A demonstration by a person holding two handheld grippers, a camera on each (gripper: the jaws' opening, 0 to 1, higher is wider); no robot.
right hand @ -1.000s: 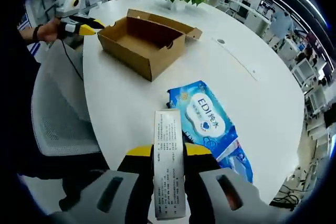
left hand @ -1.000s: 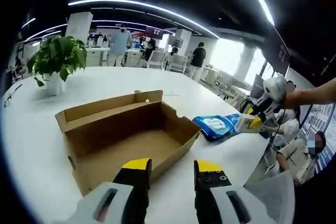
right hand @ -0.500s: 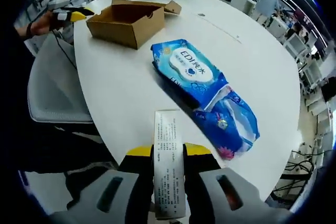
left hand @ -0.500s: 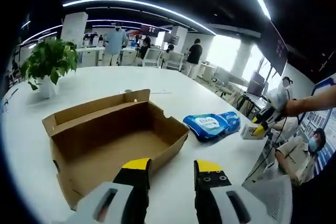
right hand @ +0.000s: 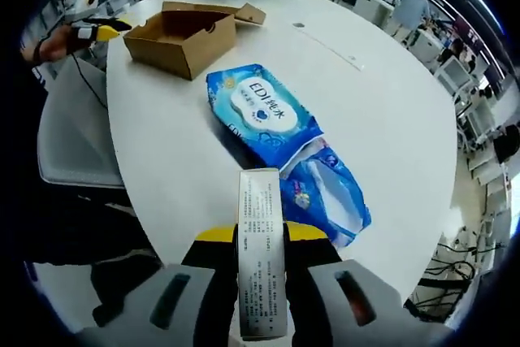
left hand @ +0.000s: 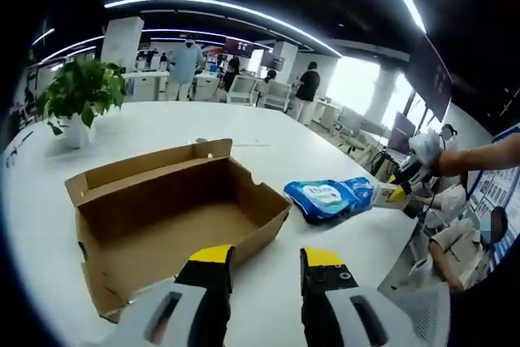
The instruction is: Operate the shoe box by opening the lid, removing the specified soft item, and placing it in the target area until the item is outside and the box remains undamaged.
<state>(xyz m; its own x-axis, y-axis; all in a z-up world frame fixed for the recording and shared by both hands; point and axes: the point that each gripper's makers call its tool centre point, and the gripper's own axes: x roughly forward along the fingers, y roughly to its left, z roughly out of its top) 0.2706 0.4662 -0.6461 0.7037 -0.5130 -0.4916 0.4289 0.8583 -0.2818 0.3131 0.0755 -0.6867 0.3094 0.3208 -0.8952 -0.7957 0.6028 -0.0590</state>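
- An open office with ceiling light strips, desks, chairs and several people standing in the background; up front is a large round white table.
- A potted plant stands on the far left part of the table in the left gripper view, well apart from the box.
- The shoe box, plain brown cardboard, sits open on the table with its lid folded back along the far long side; its inside looks bare. In the left gripper view its long axis runs from lower left toward upper right.
- The left gripper hangs just before the box's near edge, its yellow-tipped jaws spread apart with nothing between them.
- A blue wipes pack lies flat on the table, well clear of the box, label up. In the right gripper view its long axis runs from upper left to lower right, one end pointing roughly toward the box.
- A second blue packet lies touching the lower right end of the wipes pack, continuing the same line toward the table's edge.
- The right gripper pinches a small white carton with printed text; the carton's long axis lies along the jaws, its far end pointing at the seam between the two blue packs.
- A grey chair stands by the table's edge, near the box.
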